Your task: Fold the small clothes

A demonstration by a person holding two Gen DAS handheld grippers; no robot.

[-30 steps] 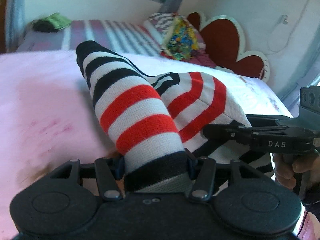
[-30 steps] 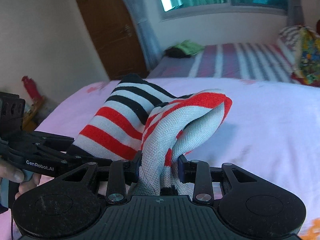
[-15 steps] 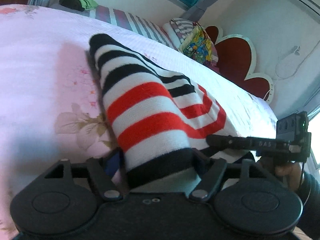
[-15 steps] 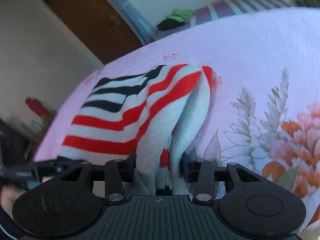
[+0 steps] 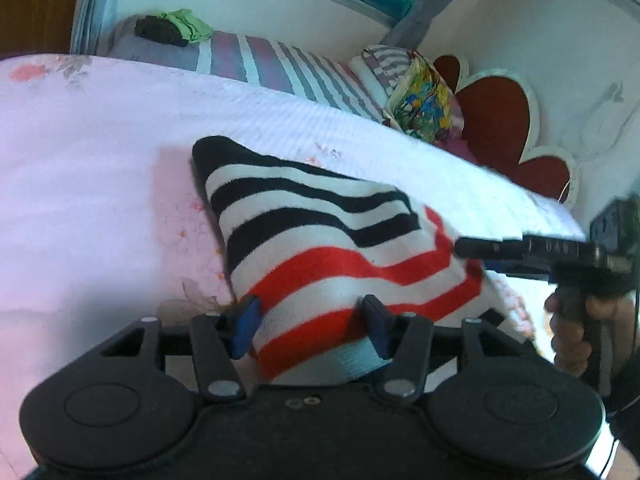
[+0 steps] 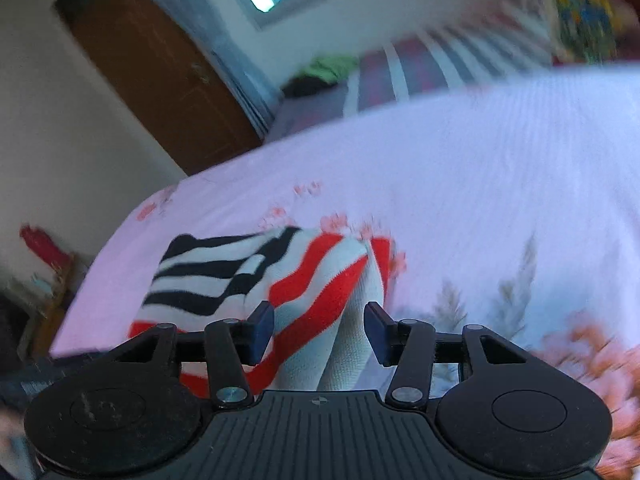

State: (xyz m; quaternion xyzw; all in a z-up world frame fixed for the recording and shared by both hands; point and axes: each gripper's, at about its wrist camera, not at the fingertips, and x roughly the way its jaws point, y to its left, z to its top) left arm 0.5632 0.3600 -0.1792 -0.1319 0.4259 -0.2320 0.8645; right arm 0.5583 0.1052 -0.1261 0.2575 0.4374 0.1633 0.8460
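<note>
I have the striped garment lying folded on the pink floral bedsheet, its black-and-white bands at the far end and its red-and-white bands at the near end, closest to both cameras.

My left gripper straddles the near left edge of the cloth. Its jaws are closing, with the red-striped hem between them; the right pad touches the fabric, but a small gap shows at the blue left pad, so I do not read this as a firm pinch.

My right gripper sits at the near right corner, jaws opening, a bunched fold of white and red knit between them with clear gaps on both sides.

From the left camera I see the hand holding that right gripper's handle at the far right.
</note>
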